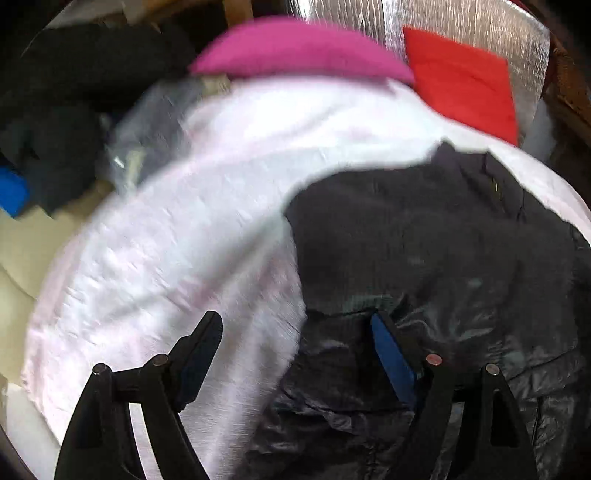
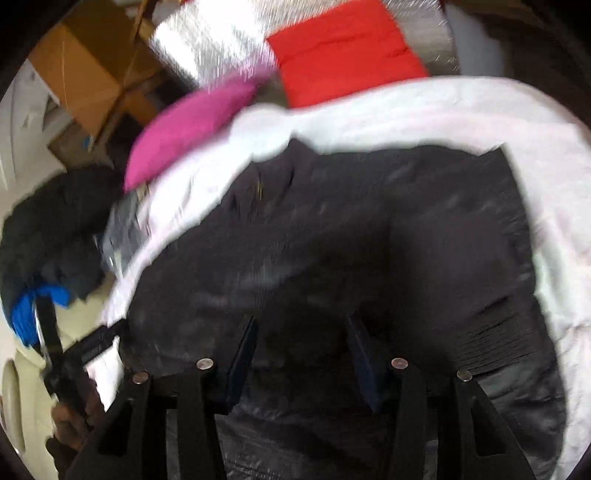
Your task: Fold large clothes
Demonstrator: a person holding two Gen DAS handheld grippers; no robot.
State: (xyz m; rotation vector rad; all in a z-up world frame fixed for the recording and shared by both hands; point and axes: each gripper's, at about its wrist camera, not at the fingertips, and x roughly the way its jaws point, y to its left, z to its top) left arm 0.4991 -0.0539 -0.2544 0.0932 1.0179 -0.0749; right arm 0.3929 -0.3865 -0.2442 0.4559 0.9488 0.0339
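A black puffy jacket (image 1: 424, 258) (image 2: 332, 229) lies spread on a white sheet (image 1: 166, 258) (image 2: 546, 166). My left gripper (image 1: 295, 325) stands open at the jacket's left edge, one finger over the sheet and the other over the shiny black fabric, with nothing pinched. It also shows at the lower left of the right wrist view, the left gripper (image 2: 74, 332) held by a hand (image 2: 70, 424). My right gripper (image 2: 303, 328) is low over the jacket's near part. Its jaws stand half closed, and a thick dark fold fills the gap between the pads. Both views are motion-blurred.
A pink cushion (image 1: 295, 48) (image 2: 192, 125) and a red cushion (image 1: 465, 81) (image 2: 343, 51) lie at the far end against a silvery foil sheet (image 1: 369, 18). Dark clothes with something blue (image 1: 48, 147) (image 2: 48, 236) are heaped at the left. Cardboard boxes (image 2: 85, 70) stand behind.
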